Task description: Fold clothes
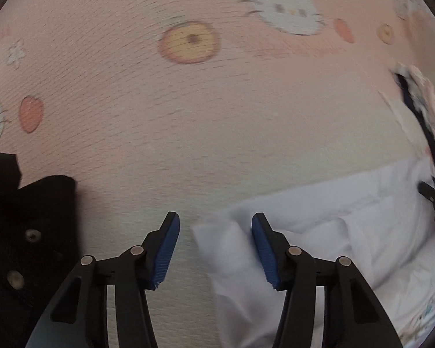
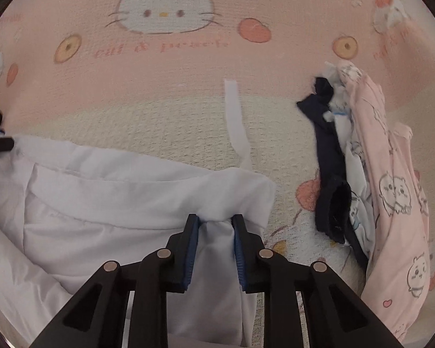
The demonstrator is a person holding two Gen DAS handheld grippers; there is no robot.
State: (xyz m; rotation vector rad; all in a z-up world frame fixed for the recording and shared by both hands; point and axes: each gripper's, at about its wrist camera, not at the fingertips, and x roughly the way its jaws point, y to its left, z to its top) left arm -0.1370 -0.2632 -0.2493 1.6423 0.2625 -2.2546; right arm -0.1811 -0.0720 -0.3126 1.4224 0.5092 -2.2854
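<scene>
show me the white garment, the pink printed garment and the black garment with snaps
white garment (image 2: 148,179), right wrist view, on its flat upper panel
pink printed garment (image 2: 397,203), right wrist view, on its middle
black garment with snaps (image 1: 37,217), left wrist view, above one snap

White garment (image 2: 124,191): rumpled thin cloth lying spread on my pink cartoon-print blanket (image 2: 174,66), layered in loose folds, a hemmed edge along its far side.
Strap: a narrow white strip (image 2: 236,121) runs from its far edge out across the blanket.
Near corner: bunched up into a pinched ridge.
Pile at right: a dark navy piece (image 2: 330,174), a white printed one and a pink cartoon-print one (image 2: 391,191), crumpled together, apart from the white garment.
</scene>
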